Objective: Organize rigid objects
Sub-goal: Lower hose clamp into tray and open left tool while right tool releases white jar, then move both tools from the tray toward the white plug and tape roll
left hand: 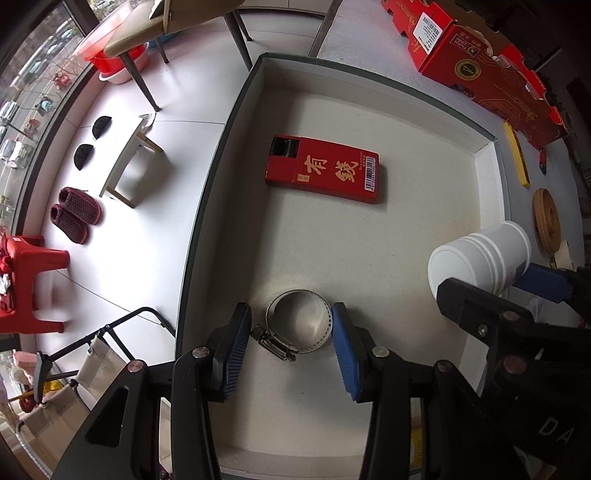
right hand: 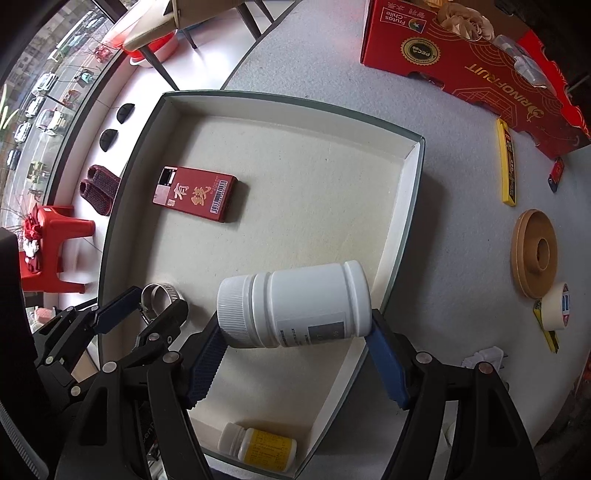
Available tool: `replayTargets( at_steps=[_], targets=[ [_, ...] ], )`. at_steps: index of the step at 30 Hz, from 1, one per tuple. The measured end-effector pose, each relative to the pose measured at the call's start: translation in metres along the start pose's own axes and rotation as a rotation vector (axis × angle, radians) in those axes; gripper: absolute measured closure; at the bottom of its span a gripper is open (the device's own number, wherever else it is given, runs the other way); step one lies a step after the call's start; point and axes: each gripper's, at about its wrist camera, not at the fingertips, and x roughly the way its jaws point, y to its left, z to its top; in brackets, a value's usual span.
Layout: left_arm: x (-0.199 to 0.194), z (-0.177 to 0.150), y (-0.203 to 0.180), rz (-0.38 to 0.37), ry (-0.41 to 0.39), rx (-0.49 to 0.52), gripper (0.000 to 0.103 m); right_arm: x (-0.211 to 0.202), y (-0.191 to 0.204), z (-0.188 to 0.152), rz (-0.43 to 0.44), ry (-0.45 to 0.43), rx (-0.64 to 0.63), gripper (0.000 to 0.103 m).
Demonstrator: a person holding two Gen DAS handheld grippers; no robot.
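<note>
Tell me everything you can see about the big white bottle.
The big white bottle looks like smooth plastic, with a ribbed screw cap and a grey-and-white label. It lies on its side, held lengthwise in the right tool, cap against one blue pad and base against the other, above the shallow tray near its right wall.

Floor clutter beside the bench

A red plastic stool (left hand: 26,280) stood near a pair of dark red slippers (left hand: 75,214) on the white floor (left hand: 177,81). A small white step stool (left hand: 135,166) sat beyond them, with a chair (left hand: 147,29) and a red basin (left hand: 110,55) by the window (left hand: 22,110).
</note>
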Motion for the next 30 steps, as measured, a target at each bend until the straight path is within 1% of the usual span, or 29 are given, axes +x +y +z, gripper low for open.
replayTargets(
  at_steps=[3,4,5,6,7,8,9,10,11,13,14,16,18,20,23,27,30],
  targets=[
    [-0.003,0.000,0.002,0.016,-0.006,0.004,0.055,-0.004,-0.001,0.004,-0.005,-0.010,0.008,0.029],
    [-0.003,-0.001,0.002,0.021,-0.003,0.004,0.051,-0.006,-0.001,0.005,-0.006,-0.013,0.009,0.029],
    [-0.003,-0.001,0.003,0.021,0.001,0.003,0.040,-0.006,0.000,0.007,0.000,-0.011,0.012,0.028],
    [-0.003,-0.001,0.003,0.018,0.002,0.000,0.033,-0.007,-0.003,0.008,0.014,-0.004,0.016,0.020],
    [-0.005,-0.002,0.004,0.012,-0.005,-0.005,0.022,-0.010,-0.006,0.006,0.021,-0.006,0.022,0.007],
    [-0.007,-0.002,0.004,0.008,-0.014,-0.008,0.020,-0.014,-0.007,0.006,0.021,-0.021,0.027,0.003],
    [-0.008,-0.003,0.004,0.008,-0.016,-0.007,0.020,-0.018,-0.008,0.003,0.019,-0.039,0.028,0.001],
    [-0.009,-0.004,0.003,0.011,-0.013,-0.003,0.017,-0.021,-0.008,0.002,0.015,-0.045,0.026,0.001],
    [-0.009,-0.005,0.003,0.005,-0.011,0.001,0.014,-0.022,-0.009,0.000,0.008,-0.040,0.023,0.001],
    [-0.011,-0.007,0.002,0.002,-0.016,0.011,0.012,-0.028,-0.010,-0.006,-0.009,-0.041,0.015,0.001],
    [-0.013,-0.009,0.000,0.000,-0.018,0.017,0.008,-0.030,-0.010,-0.009,-0.022,-0.045,0.013,0.001],
    [-0.017,-0.013,-0.002,-0.028,-0.019,0.029,0.000,-0.039,-0.012,-0.015,-0.035,-0.063,0.008,0.001],
    [-0.023,-0.019,-0.007,-0.031,-0.024,0.054,0.000,-0.048,-0.011,-0.024,-0.038,-0.081,0.003,0.001],
    [-0.030,-0.024,-0.010,-0.054,-0.027,0.076,0.000,-0.058,-0.010,-0.034,-0.041,-0.101,0.002,0.001],
    [-0.034,-0.034,-0.015,-0.072,-0.011,0.113,0.000,-0.067,-0.014,-0.048,-0.039,-0.117,0.020,0.001],
    [-0.036,-0.045,-0.028,-0.084,0.036,0.198,0.000,-0.072,-0.024,-0.068,-0.029,-0.136,0.086,0.001],
    [-0.041,-0.053,-0.038,-0.089,0.042,0.257,0.000,-0.076,-0.043,-0.098,-0.025,-0.148,0.145,0.001]
  ],
)
